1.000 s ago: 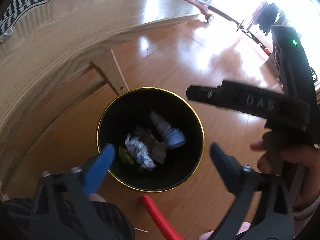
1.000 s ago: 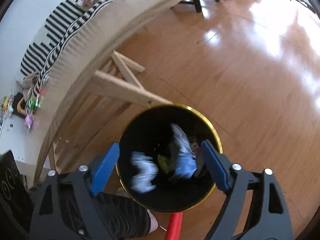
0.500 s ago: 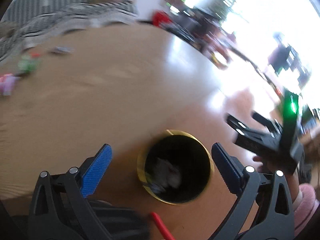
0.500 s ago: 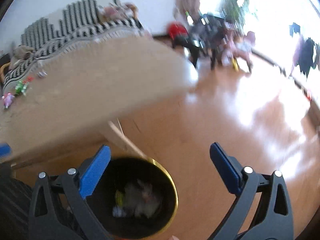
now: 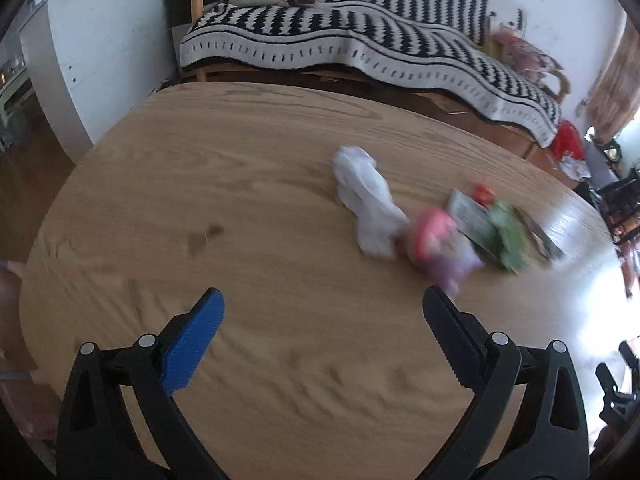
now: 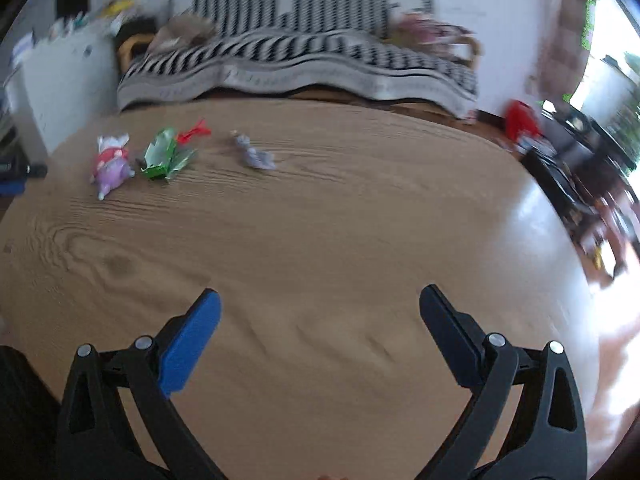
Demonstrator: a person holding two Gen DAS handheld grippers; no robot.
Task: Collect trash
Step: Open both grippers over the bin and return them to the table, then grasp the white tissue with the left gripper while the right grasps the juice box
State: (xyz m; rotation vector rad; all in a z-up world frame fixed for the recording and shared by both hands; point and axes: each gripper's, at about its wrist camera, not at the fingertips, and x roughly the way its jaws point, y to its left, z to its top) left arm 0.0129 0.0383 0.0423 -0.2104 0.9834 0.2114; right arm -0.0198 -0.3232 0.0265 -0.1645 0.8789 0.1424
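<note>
Both views now show the table (image 5: 240, 208) instead of the bin; left gripper (image 5: 323, 312) and right gripper (image 6: 320, 308) gape empty, wrappers (image 6: 160, 156) upper left.

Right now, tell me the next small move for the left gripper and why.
Probably ease the left gripper forward and right toward the white crumpled wrapper: its jaws are open and empty, and that wrapper is the nearest trash on the table.
</note>
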